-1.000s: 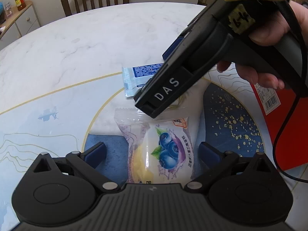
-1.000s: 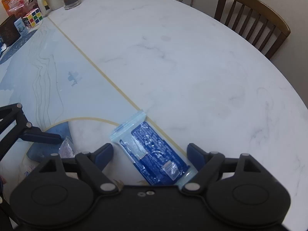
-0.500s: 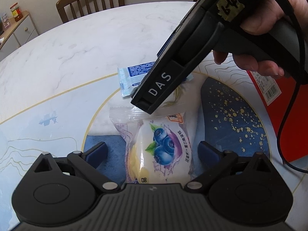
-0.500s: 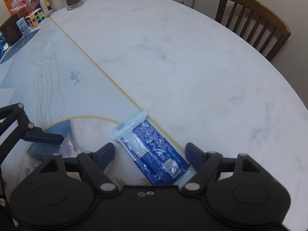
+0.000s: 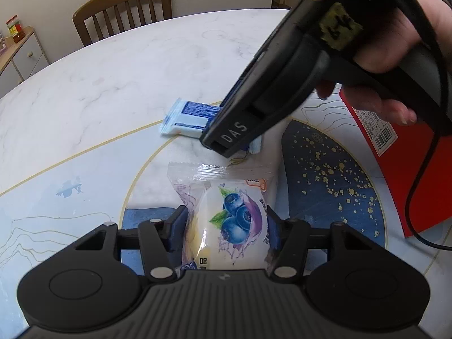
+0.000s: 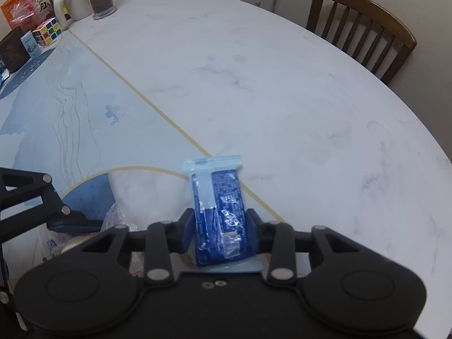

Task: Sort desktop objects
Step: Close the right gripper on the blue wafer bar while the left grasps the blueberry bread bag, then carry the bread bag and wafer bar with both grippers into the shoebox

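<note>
Crinkly plastic fills both tools at a marble table (image 6: 282, 90): the left gripper (image 5: 224, 226) is clenched on a blueberry snack packet (image 5: 226, 214) lying on the near blue mat (image 5: 333, 186), while the right gripper (image 6: 220, 231) pinches a blue-and-white sachet (image 6: 219, 214) just beyond it, at the mat's gold line. Both packets look soft and slick, so either could slide out or be crushed if squeezed unevenly on the lift. With the two tools nearly touching above the mat, a careless swing toward the red box (image 5: 406, 169) at right could knock them together.
</note>
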{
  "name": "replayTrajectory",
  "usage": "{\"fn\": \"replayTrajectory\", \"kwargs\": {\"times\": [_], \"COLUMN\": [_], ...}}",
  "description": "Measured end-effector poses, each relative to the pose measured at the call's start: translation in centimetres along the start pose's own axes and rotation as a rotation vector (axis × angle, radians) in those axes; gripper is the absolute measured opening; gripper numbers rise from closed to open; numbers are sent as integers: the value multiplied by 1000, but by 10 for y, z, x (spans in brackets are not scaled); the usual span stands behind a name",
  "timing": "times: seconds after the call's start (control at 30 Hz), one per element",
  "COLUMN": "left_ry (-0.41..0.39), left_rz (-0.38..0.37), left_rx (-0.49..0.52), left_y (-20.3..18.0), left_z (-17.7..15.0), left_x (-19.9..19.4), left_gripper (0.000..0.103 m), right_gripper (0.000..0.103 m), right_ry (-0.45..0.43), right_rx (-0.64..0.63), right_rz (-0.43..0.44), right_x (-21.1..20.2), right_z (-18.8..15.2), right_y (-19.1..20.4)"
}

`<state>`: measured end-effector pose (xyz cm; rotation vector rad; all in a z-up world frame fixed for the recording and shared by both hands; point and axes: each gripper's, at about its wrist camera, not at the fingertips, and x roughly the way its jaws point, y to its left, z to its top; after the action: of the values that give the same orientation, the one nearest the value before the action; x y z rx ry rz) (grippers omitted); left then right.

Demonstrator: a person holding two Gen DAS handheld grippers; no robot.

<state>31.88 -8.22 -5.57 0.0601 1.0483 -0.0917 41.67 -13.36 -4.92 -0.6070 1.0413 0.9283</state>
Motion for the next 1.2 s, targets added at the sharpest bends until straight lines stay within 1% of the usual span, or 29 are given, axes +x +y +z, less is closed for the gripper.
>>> {"fn": "replayTrajectory", "kwargs": {"times": [0.2,0.43,0.57,0.7,0.97,1.2], "left_ry": [11,3,-5,-16,-65,-103], "left_rz": [-21,-20,-25,-25,-29,-34], "left_rx": [-22,-23,-18,-6,30,67], "left_y": [9,9,6,-2,-17,-38], "left_z": [4,5,9,6,9,11], "left_x": [-1,-13,-25,-43,-76,-100], "left_gripper": [51,51,51,51,51,51], "right_gripper": [36,37,37,37,37,37], "right_ry": [7,-18,-40,-54,-97,-144], "right_rx": [64,95,107,120,155,189], "right_rz": [-16,-30,-37,-49,-75,-109], "right_x": [-3,-21,-41,-57,-100,-140], "right_z": [-5,-9,-16,-23,-44,-69], "right_y": [-1,4,7,9,14,18]}}
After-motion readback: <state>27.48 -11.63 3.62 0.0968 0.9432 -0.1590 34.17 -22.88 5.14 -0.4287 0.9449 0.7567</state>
